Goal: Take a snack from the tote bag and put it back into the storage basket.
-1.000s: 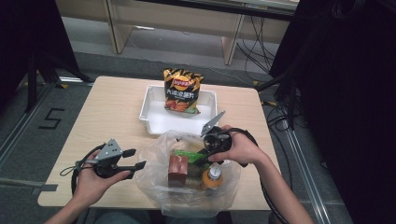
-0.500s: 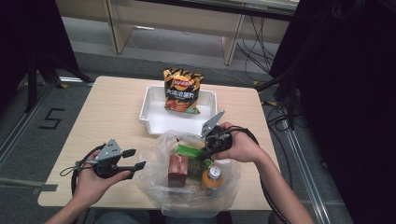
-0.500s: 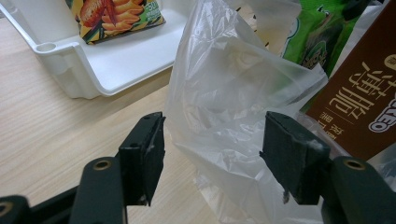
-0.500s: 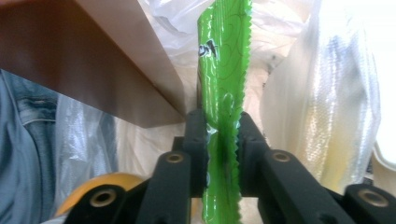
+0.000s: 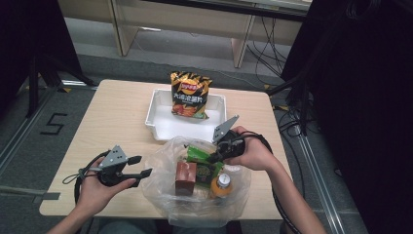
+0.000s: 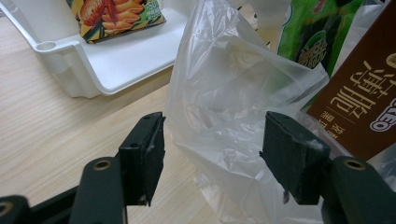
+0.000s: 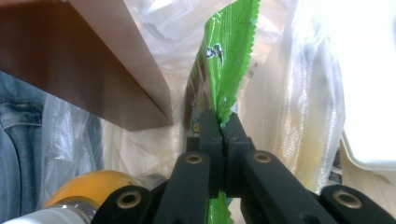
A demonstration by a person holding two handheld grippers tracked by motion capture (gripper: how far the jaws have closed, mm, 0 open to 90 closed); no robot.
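Observation:
A clear plastic bag lies at the table's near edge and holds a brown carton, a green snack packet and an orange bottle. My right gripper reaches into the bag from the right. Its jaws have just been closing and are now shut on the green packet's serrated edge, in the right gripper view. The left gripper stands open at the bag's left side. A fold of the bag lies loose between the left gripper's pads.
A white tray stands behind the bag with a chips bag leaning in it. The tray's corner is just beyond the left jaw. The table's right edge runs close to the right hand.
The right gripper's jaws have closed onto the green packet inside the bag, with the hand shifting only slightly. The left hand and its gripper have stayed where they were.

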